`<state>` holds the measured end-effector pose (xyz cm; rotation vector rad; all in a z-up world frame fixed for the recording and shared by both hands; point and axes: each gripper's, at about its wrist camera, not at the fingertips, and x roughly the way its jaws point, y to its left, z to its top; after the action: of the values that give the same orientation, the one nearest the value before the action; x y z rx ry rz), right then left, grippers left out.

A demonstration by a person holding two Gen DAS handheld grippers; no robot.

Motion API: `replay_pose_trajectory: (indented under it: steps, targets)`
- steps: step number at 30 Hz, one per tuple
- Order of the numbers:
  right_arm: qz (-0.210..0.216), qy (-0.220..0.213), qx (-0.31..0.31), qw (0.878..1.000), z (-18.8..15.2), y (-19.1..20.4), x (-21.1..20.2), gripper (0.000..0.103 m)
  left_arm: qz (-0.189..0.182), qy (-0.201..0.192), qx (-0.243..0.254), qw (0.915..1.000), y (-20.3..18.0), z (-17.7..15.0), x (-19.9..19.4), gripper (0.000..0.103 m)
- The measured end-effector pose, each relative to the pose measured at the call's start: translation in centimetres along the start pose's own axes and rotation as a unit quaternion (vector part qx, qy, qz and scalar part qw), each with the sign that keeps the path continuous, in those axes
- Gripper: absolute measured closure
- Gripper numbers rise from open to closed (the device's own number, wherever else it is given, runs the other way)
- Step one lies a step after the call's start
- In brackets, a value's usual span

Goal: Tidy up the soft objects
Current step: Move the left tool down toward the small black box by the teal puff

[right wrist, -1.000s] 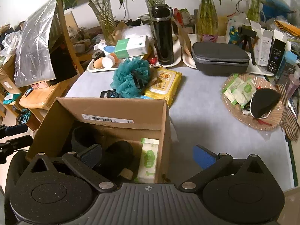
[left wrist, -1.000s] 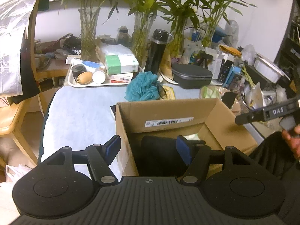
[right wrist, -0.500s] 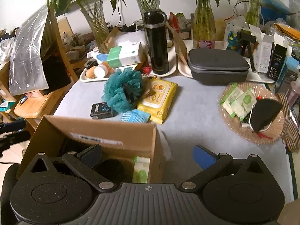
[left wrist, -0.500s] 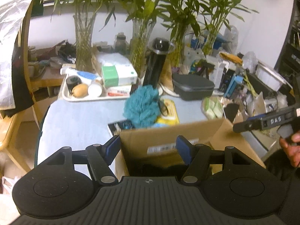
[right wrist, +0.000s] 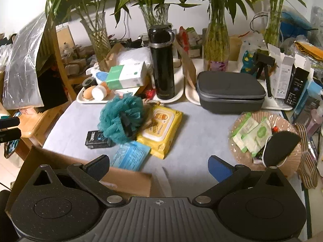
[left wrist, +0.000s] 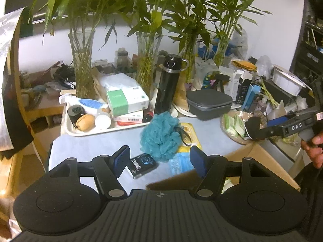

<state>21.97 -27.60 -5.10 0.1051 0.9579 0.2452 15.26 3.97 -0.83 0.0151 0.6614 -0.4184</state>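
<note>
"DAS" in white letters on the black body of the right gripper point(left wrist: 260, 128), seen from the left wrist view. Barcode sticker on the red-and-white box point(left wrist: 129, 119) in the tray, digits too small to read. Everything else printed too blurry, probably unreadable.

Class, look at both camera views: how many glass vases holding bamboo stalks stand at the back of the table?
4. In the right wrist view: one far left, one behind the black flask, one behind the grey case, one far right. More may hide in the clutter.

left gripper point(left wrist: 159, 159): fingers apart, empty | right gripper point(right wrist: 159, 165): fingers apart, empty
</note>
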Motion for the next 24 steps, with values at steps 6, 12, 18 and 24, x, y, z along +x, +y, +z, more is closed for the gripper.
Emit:
replay_pose_trajectory:
  steps: [6, 12, 18, 24]
  targets:
    - [0.002, -0.007, 0.009, 1.0, 0.4, -1.5, 1.6, 0.0, -0.012, 0.016, 0.01, 0.9997, 2.2, 0.3, 2.3, 0.038]
    - [0.007, -0.01, 0.014, 1.0, 0.4, -3.2, 3.4, 0.0, -0.026, 0.041, 0.021, 0.9986, 4.6, -0.3, 5.4, 0.038]
    - [0.007, -0.006, 0.036, 0.999, 0.1, -4.7, 6.0, 0.0, -0.075, 0.071, 0.032, 0.9941, 6.5, -1.0, 9.1, 0.039]
    - [0.001, 0.005, 0.042, 0.999, 0.2, -5.2, 8.1, 0.0, -0.096, 0.093, 0.062, 0.9891, 7.4, -1.2, 12.8, 0.039]
